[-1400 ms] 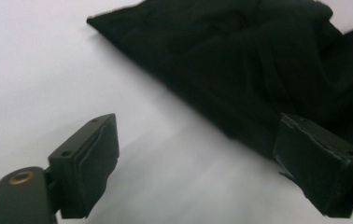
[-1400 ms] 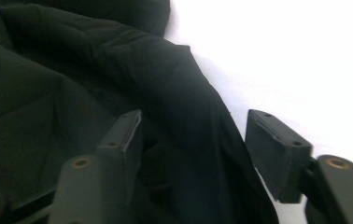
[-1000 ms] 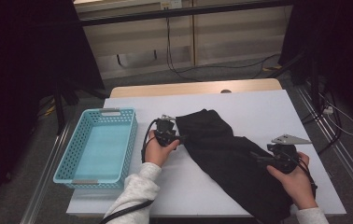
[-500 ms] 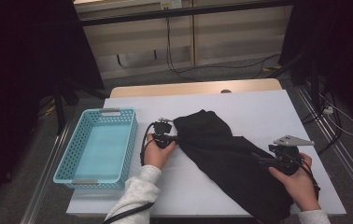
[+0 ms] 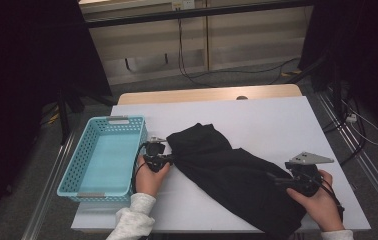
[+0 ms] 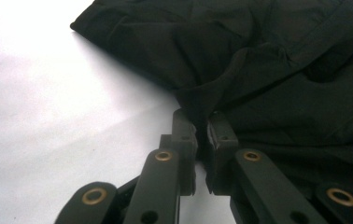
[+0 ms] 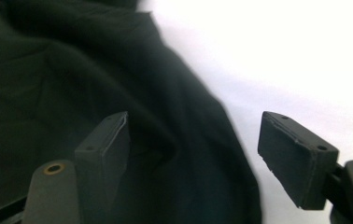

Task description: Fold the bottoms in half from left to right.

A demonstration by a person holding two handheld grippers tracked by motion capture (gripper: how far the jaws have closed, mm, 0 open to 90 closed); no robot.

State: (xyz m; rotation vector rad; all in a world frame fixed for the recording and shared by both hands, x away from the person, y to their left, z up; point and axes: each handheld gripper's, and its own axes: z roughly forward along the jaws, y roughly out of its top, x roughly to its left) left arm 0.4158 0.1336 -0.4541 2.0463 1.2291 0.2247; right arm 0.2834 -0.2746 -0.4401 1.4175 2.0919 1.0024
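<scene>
No lettering, label, brand, number or sign can be read anywhere: not on the crumpled black cloth garment, the light blue perforated plastic basket or the white tabletop.

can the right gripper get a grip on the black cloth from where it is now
Probably yes. The right gripper is open, with its jaws straddling the edge of the black cloth; nothing lies between them. The left gripper already pinches the far end.
</scene>
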